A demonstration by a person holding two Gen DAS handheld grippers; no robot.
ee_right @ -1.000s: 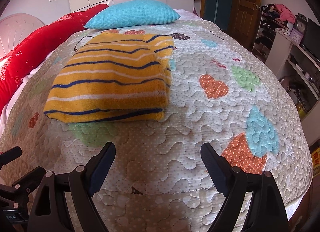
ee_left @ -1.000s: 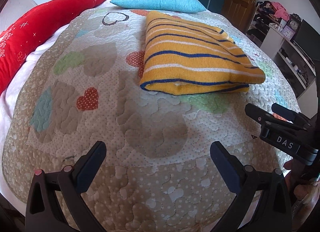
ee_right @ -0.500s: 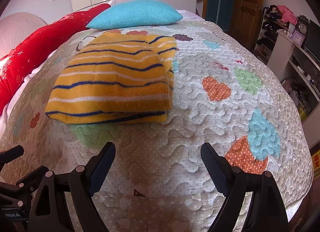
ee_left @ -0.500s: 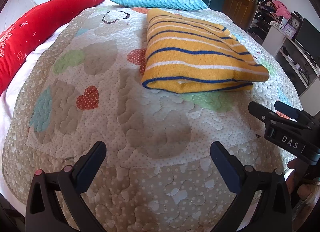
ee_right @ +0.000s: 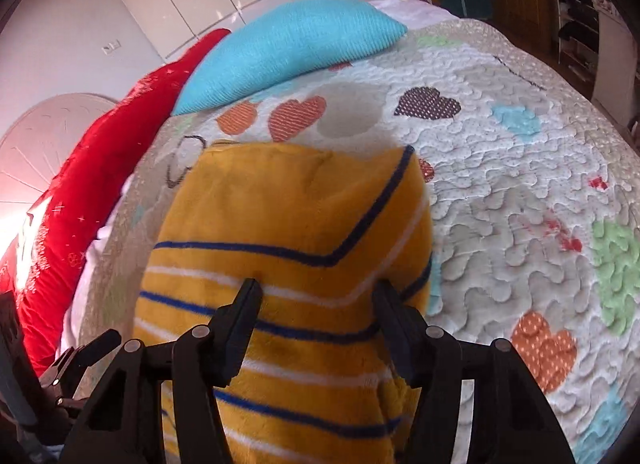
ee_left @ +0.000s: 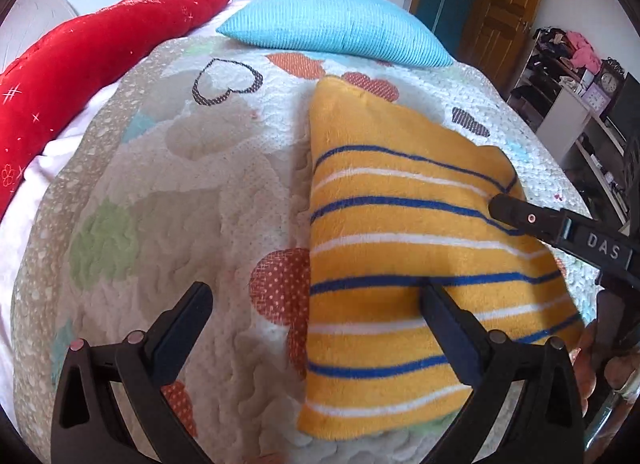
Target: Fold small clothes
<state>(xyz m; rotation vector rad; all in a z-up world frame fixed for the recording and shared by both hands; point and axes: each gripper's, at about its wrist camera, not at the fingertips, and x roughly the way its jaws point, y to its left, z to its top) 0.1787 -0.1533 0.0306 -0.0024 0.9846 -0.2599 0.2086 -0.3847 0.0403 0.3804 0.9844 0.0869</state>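
A folded yellow garment with blue and white stripes [ee_left: 404,264] lies on the quilted bed cover [ee_left: 168,200]. My left gripper [ee_left: 316,304] is open, straddling the garment's left edge: one finger over the quilt, the other over the cloth. My right gripper [ee_right: 318,296] is over the same garment [ee_right: 292,220], jaws partly open, both fingers over the cloth near its right side. The right gripper also shows in the left wrist view [ee_left: 560,228], reaching in over the garment's right edge. I cannot tell whether the fingers press on the fabric.
A blue pillow [ee_left: 336,36] and a long red cushion [ee_left: 92,64] lie at the head of the bed. A wooden door [ee_left: 504,12] and cluttered shelves [ee_left: 568,76] stand to the right. The bed edge drops off on the right.
Both grippers have moved forward from the foot of the bed to over the garment. The right gripper's jaws have narrowed. The garment lies where it was.
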